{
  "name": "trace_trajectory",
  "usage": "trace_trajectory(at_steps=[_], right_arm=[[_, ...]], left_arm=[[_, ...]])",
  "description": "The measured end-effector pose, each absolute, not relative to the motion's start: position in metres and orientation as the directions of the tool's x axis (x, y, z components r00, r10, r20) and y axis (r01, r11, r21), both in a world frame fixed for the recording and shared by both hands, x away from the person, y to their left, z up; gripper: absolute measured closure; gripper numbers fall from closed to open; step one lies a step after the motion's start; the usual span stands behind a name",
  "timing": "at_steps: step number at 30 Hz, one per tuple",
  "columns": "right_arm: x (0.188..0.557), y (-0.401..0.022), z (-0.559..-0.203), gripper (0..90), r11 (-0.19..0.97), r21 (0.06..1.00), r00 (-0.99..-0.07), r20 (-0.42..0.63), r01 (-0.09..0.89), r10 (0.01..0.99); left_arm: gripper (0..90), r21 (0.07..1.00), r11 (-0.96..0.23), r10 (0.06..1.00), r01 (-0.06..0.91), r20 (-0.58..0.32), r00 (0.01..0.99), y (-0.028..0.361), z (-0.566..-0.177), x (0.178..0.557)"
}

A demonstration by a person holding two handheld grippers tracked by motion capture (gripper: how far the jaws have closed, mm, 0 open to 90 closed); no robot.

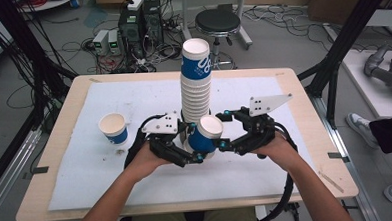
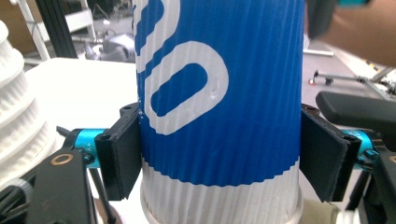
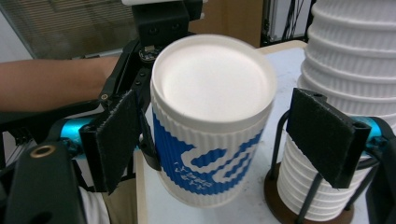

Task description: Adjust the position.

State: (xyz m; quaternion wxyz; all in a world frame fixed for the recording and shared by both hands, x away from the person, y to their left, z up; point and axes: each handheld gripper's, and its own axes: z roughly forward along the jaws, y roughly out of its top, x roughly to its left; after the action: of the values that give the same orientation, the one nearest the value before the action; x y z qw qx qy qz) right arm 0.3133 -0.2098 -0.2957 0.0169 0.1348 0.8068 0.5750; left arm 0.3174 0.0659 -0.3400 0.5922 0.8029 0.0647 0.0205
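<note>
Cables, computer boxes and a black stool [image 1: 217, 22] crowd the floor behind the pale wooden surface [image 1: 304, 111], which is covered by a white sheet.

From the high view, a tall stack of cups [image 1: 196, 83] stands mid-surface, and a single cup [image 1: 113, 128] sits upright well to its left. Just in front of the stack, the left gripper [image 1: 190, 155] and right gripper [image 1: 224, 139] meet around a blue-and-white held cup [image 1: 205, 135], tilted with its white end towards the person.

In the left gripper view, the black fingers [image 2: 122, 154] press the ribbed blue wall of that cup from both sides, pinching it across its width; its long axis runs up through the frame.

In the right gripper view, the cup's flat white end faces the camera, between fingers [image 3: 322, 135] that stand spread, the right one clear of it. The left finger looks close, though contact is hard to judge. So the left gripper carries the cup, and the right sits end-on to it, beside the stack in its wire holder [image 3: 299, 196].
</note>
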Motion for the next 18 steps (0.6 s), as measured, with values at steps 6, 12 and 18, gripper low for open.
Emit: trace_trajectory(at_steps=[6, 12, 18], right_arm=[[0.316, -0.212, -0.278, 18.3, 0.401, 0.902, -0.973, 0.076, 0.161, 0.219], [0.320, -0.202, -0.269, 18.3, 0.502, 0.855, -0.982, 0.036, 0.126, 0.186], [0.324, -0.188, -0.269, 18.4, 0.589, 0.800, -0.990, 0.037, 0.110, 0.134]], left_arm=[[24.1, 0.928, -0.365, 0.111, 0.074, -0.035, 0.993, 0.067, -0.331, 0.319], [24.1, 0.912, -0.404, 0.105, 0.073, -0.033, 0.994, 0.066, -0.328, 0.319], [24.1, 0.881, -0.469, 0.089, 0.063, -0.024, 0.996, 0.061, -0.330, 0.318]])
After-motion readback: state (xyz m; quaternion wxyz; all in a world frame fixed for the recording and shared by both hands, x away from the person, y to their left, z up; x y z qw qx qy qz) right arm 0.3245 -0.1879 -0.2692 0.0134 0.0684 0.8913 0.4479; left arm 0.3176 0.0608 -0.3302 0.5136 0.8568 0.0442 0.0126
